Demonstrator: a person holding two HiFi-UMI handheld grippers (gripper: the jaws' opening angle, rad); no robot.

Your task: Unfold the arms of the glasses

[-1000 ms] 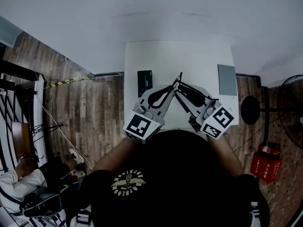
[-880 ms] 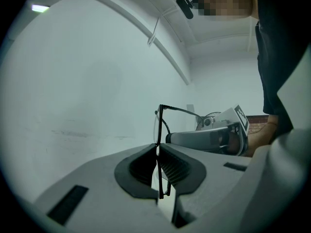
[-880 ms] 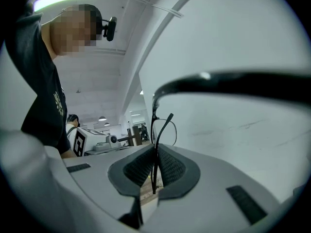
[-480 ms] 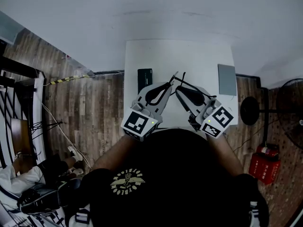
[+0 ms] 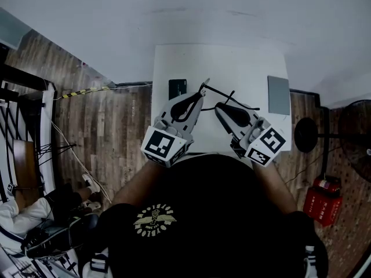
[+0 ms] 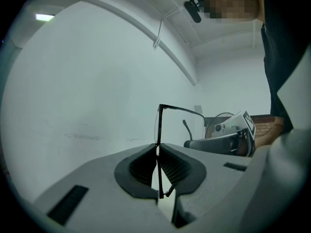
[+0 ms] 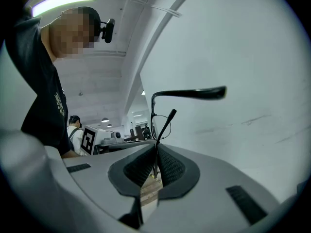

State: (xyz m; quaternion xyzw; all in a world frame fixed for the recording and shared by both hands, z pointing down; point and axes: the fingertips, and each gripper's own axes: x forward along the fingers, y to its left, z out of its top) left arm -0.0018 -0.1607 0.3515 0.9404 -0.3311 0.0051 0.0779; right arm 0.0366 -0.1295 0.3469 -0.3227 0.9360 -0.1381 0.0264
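The thin black wire-framed glasses (image 5: 217, 90) hang in the air between the two tools, above the white table (image 5: 232, 62). The left gripper (image 6: 158, 147) is clamped on the front frame, which stands edge-on between its pads, with the top corner rising just above the fingertips. From that corner one arm of the glasses runs off to the gripper's right, already swung out. The right gripper (image 7: 156, 154) has just been closing its jaws, and they now pinch the other arm (image 7: 165, 125). The arm's rounded ear end pokes up just past the pads, and the lens rim sits right behind it. The two grippers' tips are near each other, with the glasses bridging them.

I judge the glasses to be very light, so weight is no concern. The hazards are bending and slipping. The wire is thin and smooth, so a flat pad has little to bite on, and the arm could twist or slide if it is pulled along its length. The hinge is the weak spot, and the lens would smear or pop out under a squeeze. It is best to hold the front by its rim close to the hinge, as the left gripper does. The arm is best taken partway along and led round in an arc about the hinge, not dragged straight.

A flat black rectangular object (image 5: 177, 88) lies on the table just beyond the left gripper's tip. A flat grey rectangular slab (image 5: 278, 95) lies well out to the right gripper's outer side
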